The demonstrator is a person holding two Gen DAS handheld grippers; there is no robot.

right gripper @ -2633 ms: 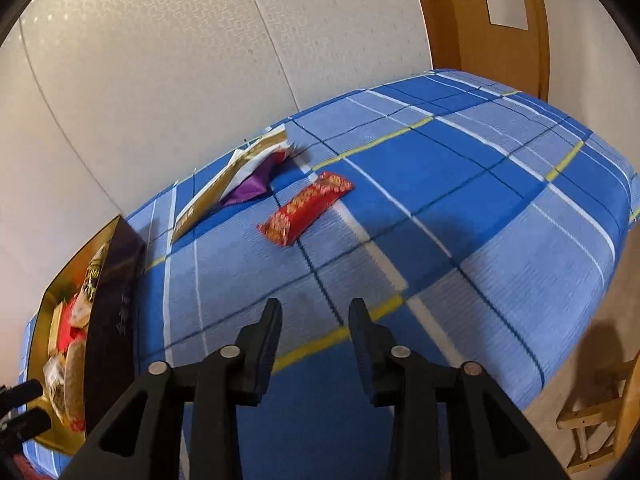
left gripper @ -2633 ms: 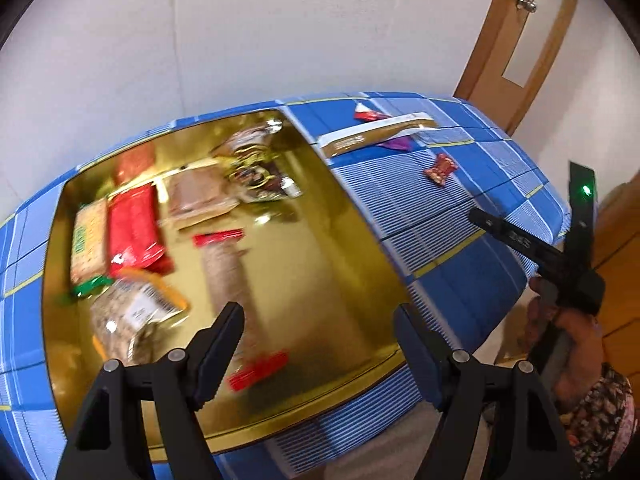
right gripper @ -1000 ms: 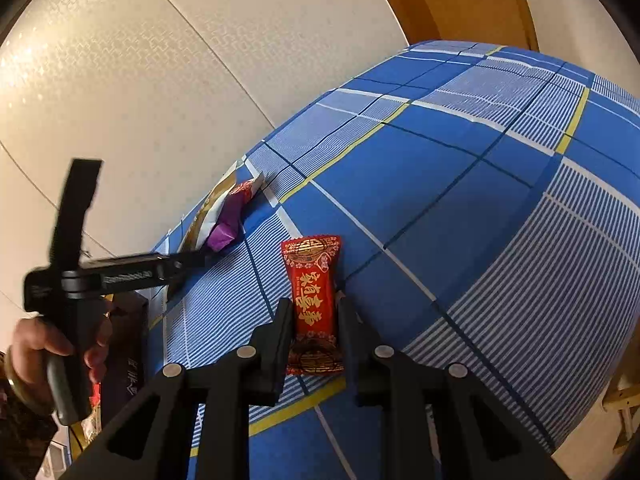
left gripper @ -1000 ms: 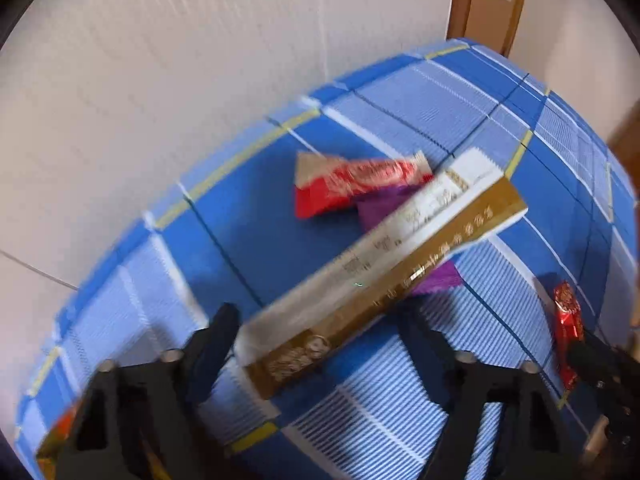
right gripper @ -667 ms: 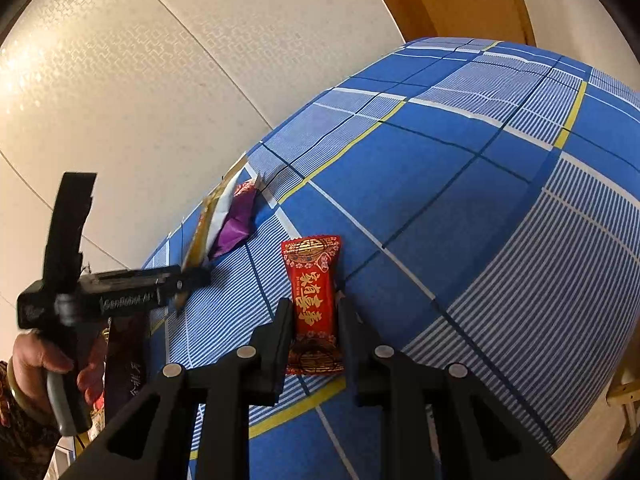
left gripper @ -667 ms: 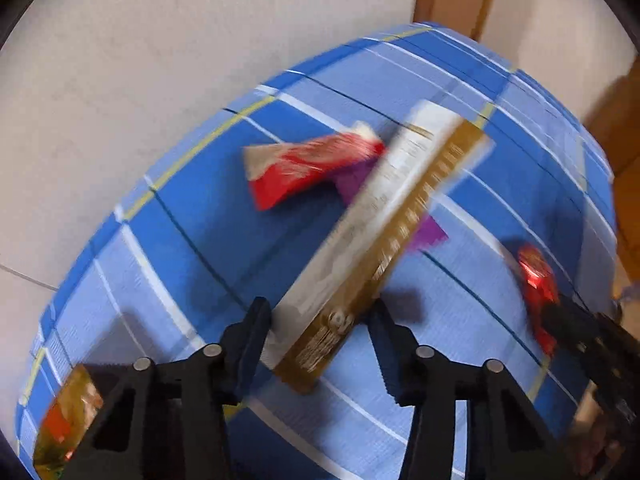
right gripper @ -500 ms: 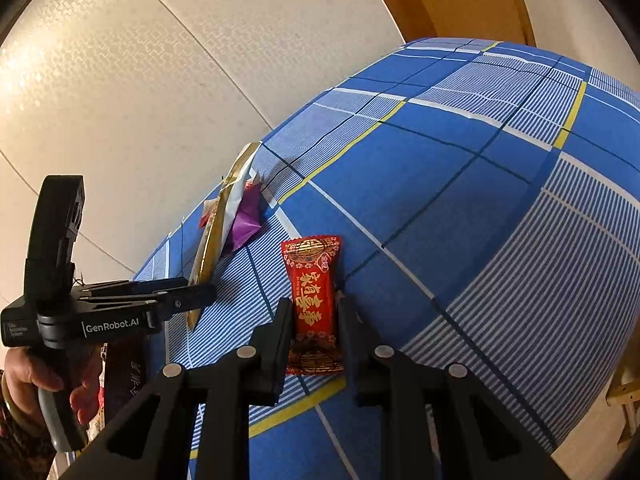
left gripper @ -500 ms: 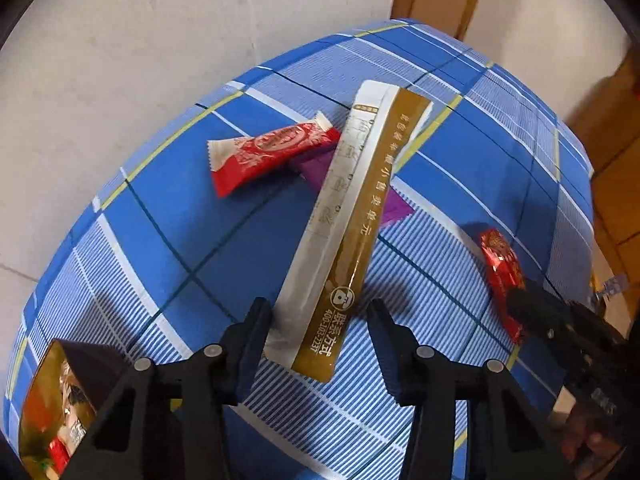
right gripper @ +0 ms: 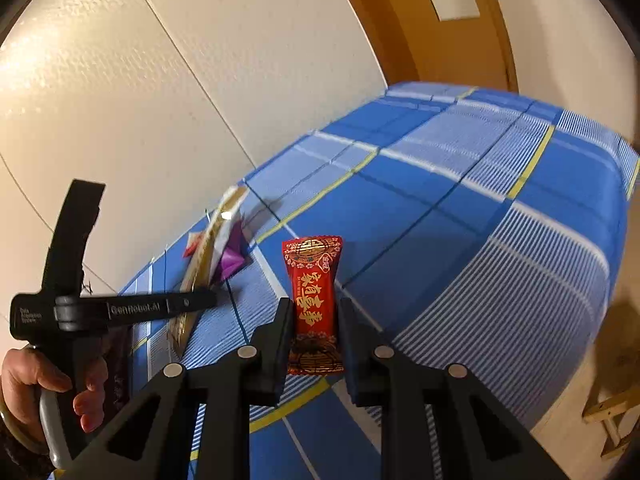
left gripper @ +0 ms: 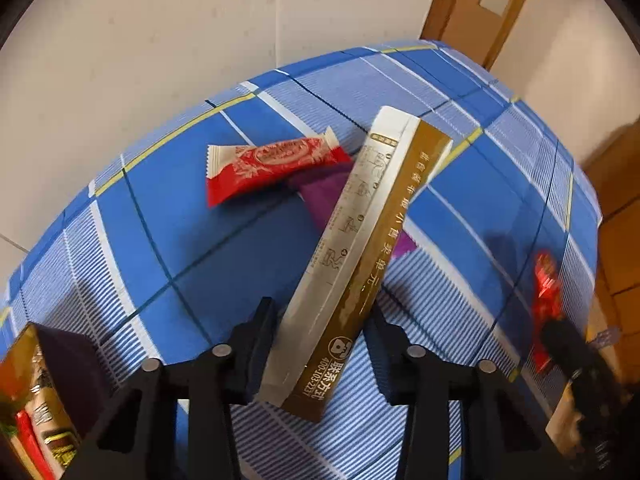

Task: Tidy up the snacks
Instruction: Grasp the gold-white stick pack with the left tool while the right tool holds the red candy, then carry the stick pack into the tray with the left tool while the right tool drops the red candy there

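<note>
— Left wrist view first: what is the left gripper [left gripper: 320, 332] doing?

— It is clamping the near end of a long white-and-gold stick sachet [left gripper: 356, 248], which is slanting up and away over the blue plaid tablecloth [left gripper: 168, 216]. One finger [left gripper: 256, 344] is pressing the white side, the other the gold side.

— Anything lying under it?

— A purple wrapper [left gripper: 320, 196] is showing beneath the sachet's middle, and a red-and-white snack packet [left gripper: 272, 164] is lying just beside it, toward the far edge of the table by the wall. At the near left corner of the view a gold tray [left gripper: 24, 408] is holding several packets; I cannot tell what kinds.

— And on the right side?

— The right gripper [left gripper: 560, 344] is showing blurred near the table's right edge, gripping a red candy [left gripper: 546, 292].

— Now the right wrist view?

— The right gripper [right gripper: 314, 320] is squeezing a red candy [right gripper: 314, 300] with gold characters by its lower half, and the candy is standing upright above the tablecloth [right gripper: 460, 216]; whether it is touching the cloth I cannot tell. Off to the left, the left gripper [right gripper: 200, 300], held in the person's left hand [right gripper: 44, 380], is gripping the stick sachet [right gripper: 208, 248], seen edge-on. The purple wrapper [right gripper: 232, 256] is lying just beside it
</note>
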